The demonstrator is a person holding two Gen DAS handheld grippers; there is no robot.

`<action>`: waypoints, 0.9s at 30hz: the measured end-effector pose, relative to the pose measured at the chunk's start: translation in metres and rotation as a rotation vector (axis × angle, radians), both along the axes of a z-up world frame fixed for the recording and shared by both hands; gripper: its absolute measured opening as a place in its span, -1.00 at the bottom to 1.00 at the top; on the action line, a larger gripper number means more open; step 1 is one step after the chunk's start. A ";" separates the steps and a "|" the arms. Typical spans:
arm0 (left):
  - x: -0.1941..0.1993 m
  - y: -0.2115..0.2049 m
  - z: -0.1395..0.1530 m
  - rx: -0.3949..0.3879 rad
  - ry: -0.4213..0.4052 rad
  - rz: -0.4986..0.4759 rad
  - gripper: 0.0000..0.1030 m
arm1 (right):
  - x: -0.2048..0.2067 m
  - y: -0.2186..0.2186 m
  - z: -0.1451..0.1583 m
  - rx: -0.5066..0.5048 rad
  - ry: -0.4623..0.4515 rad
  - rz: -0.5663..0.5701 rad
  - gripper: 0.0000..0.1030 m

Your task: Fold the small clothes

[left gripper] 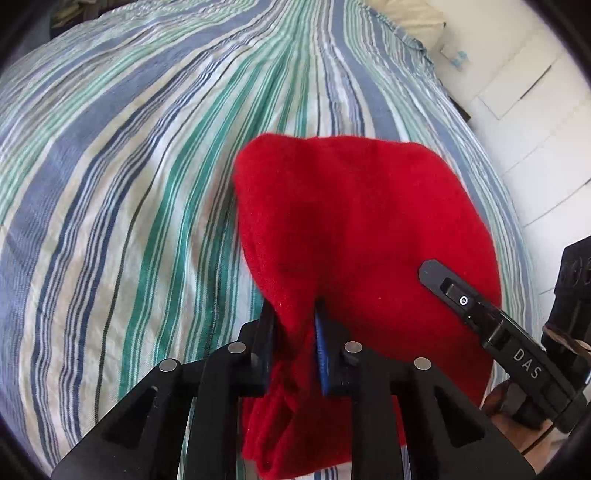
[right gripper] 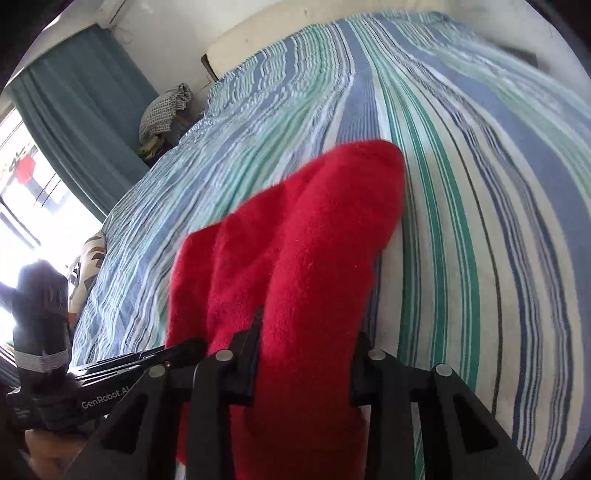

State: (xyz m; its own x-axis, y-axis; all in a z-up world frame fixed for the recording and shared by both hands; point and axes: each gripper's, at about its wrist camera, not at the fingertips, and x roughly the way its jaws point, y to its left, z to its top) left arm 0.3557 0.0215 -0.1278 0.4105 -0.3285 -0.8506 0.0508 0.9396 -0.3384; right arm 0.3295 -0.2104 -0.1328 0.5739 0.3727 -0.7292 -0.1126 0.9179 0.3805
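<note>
Red fleece garment (left gripper: pixel 354 236) is held up over the striped bedspread (left gripper: pixel 129 184), near its right edge, bunched rather than flat. Long axis runs away from both cameras, far end drooping toward the bed. No tidy fold visible, so folding looks barely begun. Left gripper (left gripper: pixel 295 332) nearly closed, pinching a narrow gather; right gripper (right gripper: pixel 306 347) clamped round a thicker roll.

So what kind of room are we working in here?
Most likely a bedroom: a bed under a striped sheet, a teal curtain beside a bright window, and a pillow at the bed's far end.
</note>
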 end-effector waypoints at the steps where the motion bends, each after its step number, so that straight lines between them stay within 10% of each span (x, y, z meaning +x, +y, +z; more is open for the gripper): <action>1: -0.005 0.000 0.012 0.001 -0.029 -0.004 -0.67 | -0.004 0.004 0.014 -0.015 -0.035 0.011 -0.40; 11: -0.033 0.012 0.137 -0.035 -0.254 -0.039 -0.59 | -0.023 0.002 0.146 0.082 -0.249 0.042 -0.39; 16: -0.038 0.010 0.055 0.150 -0.071 -0.016 0.09 | -0.015 -0.013 0.073 0.019 0.018 -0.031 0.78; 20: -0.107 0.025 0.019 0.278 -0.055 0.010 0.13 | -0.084 -0.037 0.022 -0.099 0.105 -0.046 0.78; 27: -0.221 -0.006 0.074 0.387 -0.278 0.004 0.96 | -0.206 -0.052 0.047 -0.237 0.046 -0.006 0.79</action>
State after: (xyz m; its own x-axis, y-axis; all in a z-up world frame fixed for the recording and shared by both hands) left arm 0.1351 0.0154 -0.0534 0.6404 -0.0071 -0.7680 0.0861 0.9943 0.0626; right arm 0.1230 -0.2627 -0.0861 0.5401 0.1844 -0.8212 -0.0945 0.9828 0.1586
